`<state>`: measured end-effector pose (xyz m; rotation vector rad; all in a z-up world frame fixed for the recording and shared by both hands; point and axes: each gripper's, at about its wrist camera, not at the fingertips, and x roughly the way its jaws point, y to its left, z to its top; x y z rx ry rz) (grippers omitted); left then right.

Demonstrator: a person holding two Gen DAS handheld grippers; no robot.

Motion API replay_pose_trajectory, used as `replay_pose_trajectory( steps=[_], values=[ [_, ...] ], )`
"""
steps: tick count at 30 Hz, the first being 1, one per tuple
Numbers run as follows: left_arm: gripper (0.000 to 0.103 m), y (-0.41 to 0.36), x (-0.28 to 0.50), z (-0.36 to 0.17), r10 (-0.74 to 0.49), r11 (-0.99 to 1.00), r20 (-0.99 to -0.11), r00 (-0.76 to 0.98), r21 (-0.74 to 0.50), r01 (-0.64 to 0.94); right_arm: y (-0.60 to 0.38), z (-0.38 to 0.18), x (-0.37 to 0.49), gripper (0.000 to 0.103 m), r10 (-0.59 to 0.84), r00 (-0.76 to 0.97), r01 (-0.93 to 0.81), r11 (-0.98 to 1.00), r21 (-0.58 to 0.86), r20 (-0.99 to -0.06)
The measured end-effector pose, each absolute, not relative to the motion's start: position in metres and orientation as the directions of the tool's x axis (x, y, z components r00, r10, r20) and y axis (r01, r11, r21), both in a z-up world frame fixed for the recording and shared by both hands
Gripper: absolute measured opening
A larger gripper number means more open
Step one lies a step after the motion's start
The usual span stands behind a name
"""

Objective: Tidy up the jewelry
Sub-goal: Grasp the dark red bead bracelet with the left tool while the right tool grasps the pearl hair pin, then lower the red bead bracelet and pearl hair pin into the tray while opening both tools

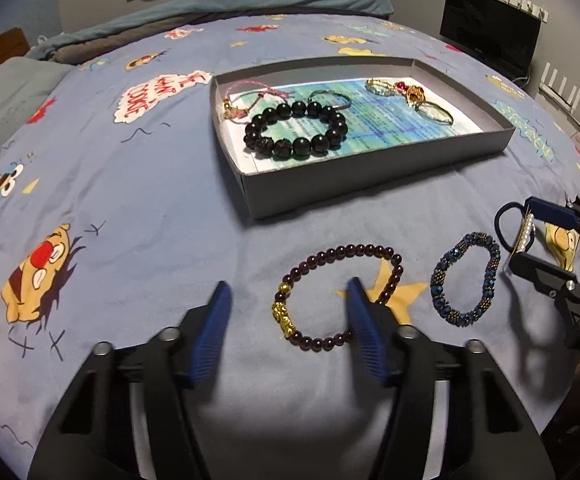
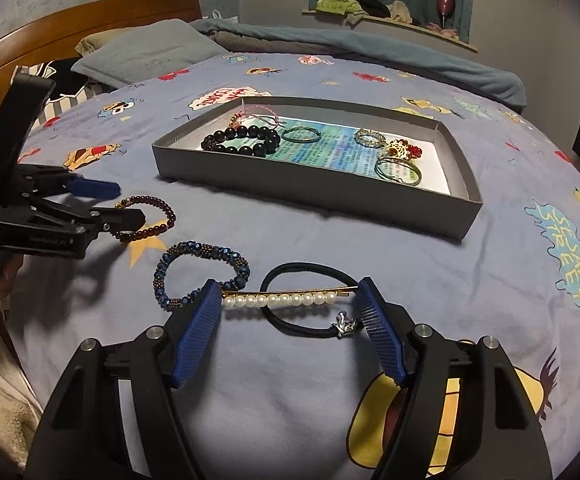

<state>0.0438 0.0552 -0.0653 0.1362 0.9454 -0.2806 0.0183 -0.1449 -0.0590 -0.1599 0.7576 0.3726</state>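
Left wrist view: my left gripper (image 1: 287, 290) is spread wide over the blue cartoon bedsheet (image 1: 137, 200), its right finger over the dark red bead bracelet with gold charm (image 1: 336, 298); blue-and-gold beaded bracelet (image 1: 466, 280) just beside, grey cardboard tray (image 1: 370, 184) with jewelry beyond. Right wrist view: my right gripper (image 2: 290, 300) is spread, fingers flanking the gold pearl hair clip (image 2: 285, 300) lying across a black hair tie (image 2: 310, 300) on the sheet.

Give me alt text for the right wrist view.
An open hand-held gripper straddles a pearl hair clip lying across a black hair tie on a cartoon bedsheet. A blue beaded bracelet lies alongside; a grey tray of jewelry sits beyond.
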Motion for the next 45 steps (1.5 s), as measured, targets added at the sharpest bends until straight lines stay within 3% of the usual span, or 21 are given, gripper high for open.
replay_pose_trajectory(
  steps=[8, 20, 26, 33, 37, 45],
  values=[
    [0.009, 0.052, 0.041, -0.064, -0.181, 0.944, -0.815, 0.55, 0.012, 0.33, -0.151, -0.054, 0.019, 0.069, 0.271, 0.676, -0.371, 0.928, 0.001, -0.686],
    [0.007, 0.034, 0.019, -0.011, -0.295, 0.899, -0.666, 0.685, 0.05, 0.436, -0.163, -0.032, 0.02, 0.069, 0.258, 0.739, -0.331, 0.944, -0.001, -0.622],
    [0.007, 0.034, 0.04, 0.02, -0.316, 0.906, -0.625, 0.714, 0.025, 0.423, -0.174, -0.007, 0.045, 0.069, 0.202, 0.787, -0.269, 0.963, -0.03, -0.583],
    [0.007, 0.028, 0.079, 0.043, -0.368, 0.904, -0.584, 0.724, -0.04, 0.427, -0.179, 0.007, 0.095, 0.069, 0.178, 0.778, -0.234, 0.972, -0.016, -0.603],
    [0.007, 0.017, 0.092, 0.032, -0.386, 0.895, -0.59, 0.709, -0.053, 0.444, -0.179, -0.004, 0.119, 0.069, 0.182, 0.754, -0.219, 0.975, 0.019, -0.631],
    [0.007, 0.021, 0.117, -0.014, -0.392, 0.897, -0.685, 0.614, -0.135, 0.421, -0.178, -0.026, 0.134, 0.07, 0.206, 0.712, -0.234, 0.971, 0.05, -0.672]
  ],
)
